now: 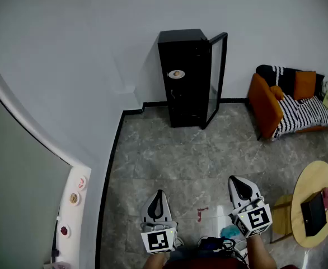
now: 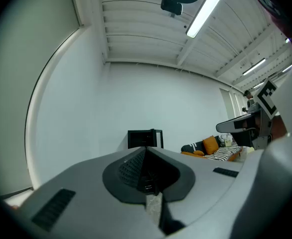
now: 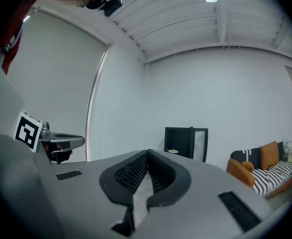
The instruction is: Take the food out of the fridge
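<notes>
A black fridge stands against the far wall with its glass door swung open to the right. A plate of food sits on an upper shelf inside. The fridge shows small in the left gripper view, and the fridge with its plate in the right gripper view. My left gripper and right gripper are low in the head view, far from the fridge. Both are shut with nothing between their jaws.
An orange sofa with a striped blanket stands right of the fridge. A round wooden table with a black object is at the right edge. A white ledge at the left holds small plates of food. Grey tiled floor lies between.
</notes>
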A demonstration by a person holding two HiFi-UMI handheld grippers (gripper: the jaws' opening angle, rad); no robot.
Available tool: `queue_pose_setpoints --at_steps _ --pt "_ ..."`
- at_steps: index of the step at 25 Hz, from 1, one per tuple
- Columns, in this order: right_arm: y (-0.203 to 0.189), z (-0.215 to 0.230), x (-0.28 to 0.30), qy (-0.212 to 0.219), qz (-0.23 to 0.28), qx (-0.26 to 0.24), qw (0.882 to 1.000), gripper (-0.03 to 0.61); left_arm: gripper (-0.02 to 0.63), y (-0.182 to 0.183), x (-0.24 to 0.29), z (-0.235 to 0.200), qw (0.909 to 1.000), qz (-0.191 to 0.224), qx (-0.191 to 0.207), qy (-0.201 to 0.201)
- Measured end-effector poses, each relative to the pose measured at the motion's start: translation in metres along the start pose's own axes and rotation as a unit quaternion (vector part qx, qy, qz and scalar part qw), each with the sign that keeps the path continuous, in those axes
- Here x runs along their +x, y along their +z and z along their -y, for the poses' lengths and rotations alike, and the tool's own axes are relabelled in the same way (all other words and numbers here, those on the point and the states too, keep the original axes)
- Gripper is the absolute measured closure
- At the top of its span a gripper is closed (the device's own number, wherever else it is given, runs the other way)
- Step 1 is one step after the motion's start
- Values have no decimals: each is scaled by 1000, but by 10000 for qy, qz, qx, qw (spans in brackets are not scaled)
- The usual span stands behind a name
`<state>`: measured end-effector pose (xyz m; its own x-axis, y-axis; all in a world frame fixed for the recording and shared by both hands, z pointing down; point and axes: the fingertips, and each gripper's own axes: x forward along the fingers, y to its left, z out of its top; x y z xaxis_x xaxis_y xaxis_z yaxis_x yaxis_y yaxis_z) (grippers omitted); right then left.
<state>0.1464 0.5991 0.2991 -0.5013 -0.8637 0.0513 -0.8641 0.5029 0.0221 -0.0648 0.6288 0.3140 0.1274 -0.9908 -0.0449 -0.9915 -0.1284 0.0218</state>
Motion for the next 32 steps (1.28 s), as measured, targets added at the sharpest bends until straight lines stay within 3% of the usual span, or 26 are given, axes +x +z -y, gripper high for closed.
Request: queue_pose_setpoints --at_steps 5,9,19,25,32 --pt "-5 2 -3 46 -77 49 9999 558 600 -7 -2 3 9993 -228 310 6" --pt "-9 9 -7 81 -85 19 9999 558 600 2 1 13 10000 26 53 59" --pt "-10 32 -4 95 61 219 9997 557 599 -2 8 32 9998 -42 82 175" --pt "-14 44 -1 174 50 199 9996 557 600 -10 15 41 9986 -290 427 89" --pt "-20 54 18 98 0 227 9997 557 600 -20 37 34 9982 -385 467 36"
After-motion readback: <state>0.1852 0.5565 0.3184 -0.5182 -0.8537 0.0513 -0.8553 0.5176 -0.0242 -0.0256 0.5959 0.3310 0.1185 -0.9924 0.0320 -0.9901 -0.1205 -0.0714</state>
